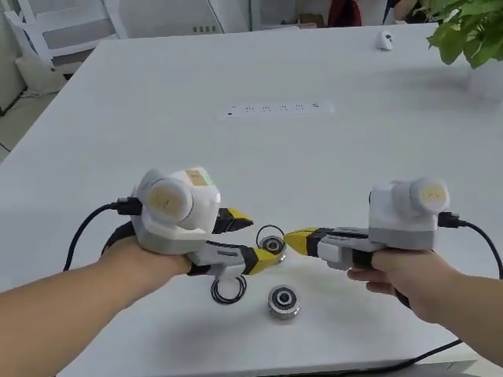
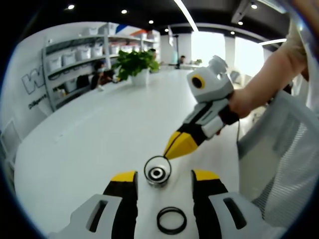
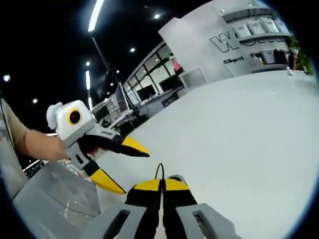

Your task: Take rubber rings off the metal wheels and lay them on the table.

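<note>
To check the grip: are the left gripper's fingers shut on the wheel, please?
No, the left gripper has its fingers apart, with gaps on both sides of the wheel.

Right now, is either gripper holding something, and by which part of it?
The right gripper is shut on a rubber ring, pinching one spot of its thin rim. The left gripper is open and holds nothing.

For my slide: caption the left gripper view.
Right hand-held gripper pinches the rubber ring on a metal wheel; a loose ring lies nearby.
</note>
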`<state>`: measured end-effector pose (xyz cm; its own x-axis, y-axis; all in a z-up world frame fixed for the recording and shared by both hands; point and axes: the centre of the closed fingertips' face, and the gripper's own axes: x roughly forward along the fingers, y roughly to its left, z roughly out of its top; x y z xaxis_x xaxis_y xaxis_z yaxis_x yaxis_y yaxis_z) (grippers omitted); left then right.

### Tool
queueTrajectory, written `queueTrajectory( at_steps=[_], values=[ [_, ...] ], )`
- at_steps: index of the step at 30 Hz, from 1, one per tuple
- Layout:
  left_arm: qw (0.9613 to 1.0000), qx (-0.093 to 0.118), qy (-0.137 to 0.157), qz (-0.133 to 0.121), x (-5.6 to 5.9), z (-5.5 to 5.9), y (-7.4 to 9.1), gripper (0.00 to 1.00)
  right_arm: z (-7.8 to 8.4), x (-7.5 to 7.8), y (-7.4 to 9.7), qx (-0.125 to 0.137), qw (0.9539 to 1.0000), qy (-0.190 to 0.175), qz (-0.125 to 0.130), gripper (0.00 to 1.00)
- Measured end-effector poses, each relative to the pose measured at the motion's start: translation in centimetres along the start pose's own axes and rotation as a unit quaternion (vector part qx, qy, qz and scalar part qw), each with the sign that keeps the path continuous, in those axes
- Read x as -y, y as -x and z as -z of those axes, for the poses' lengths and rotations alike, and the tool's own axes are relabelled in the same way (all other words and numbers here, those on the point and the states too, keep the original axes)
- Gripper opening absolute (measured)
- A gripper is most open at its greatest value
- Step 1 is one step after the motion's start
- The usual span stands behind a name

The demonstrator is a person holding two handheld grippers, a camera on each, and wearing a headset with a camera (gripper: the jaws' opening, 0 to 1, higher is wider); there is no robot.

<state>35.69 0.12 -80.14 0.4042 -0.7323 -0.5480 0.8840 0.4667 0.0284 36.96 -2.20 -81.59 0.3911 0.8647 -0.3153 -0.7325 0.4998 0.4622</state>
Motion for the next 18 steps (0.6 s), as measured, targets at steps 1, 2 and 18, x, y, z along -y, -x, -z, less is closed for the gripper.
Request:
queueTrajectory(
  at_steps=[1, 2, 18],
  values=[
    [1.0000, 0.001, 0.000, -0.001, 0.0, 0.0, 0.2, 0.45, 0.0, -0.1, 0.0, 0.000, 1.0000, 0.001, 0.000, 0.00],
    [1.0000, 0.003, 0.002, 0.000, 0.0, -0.1, 0.4, 0.46, 0.0, -0.2, 0.0, 0.000, 1.0000, 0.002, -0.001, 0.00],
    [1.0000, 0.002, -0.002, -0.009, 0.6, 1.3, 3.8, 0.57, -0.8, -1.6, 0.1, -0.002, 0.9999, 0.013, -0.011, 0.00]
  ],
)
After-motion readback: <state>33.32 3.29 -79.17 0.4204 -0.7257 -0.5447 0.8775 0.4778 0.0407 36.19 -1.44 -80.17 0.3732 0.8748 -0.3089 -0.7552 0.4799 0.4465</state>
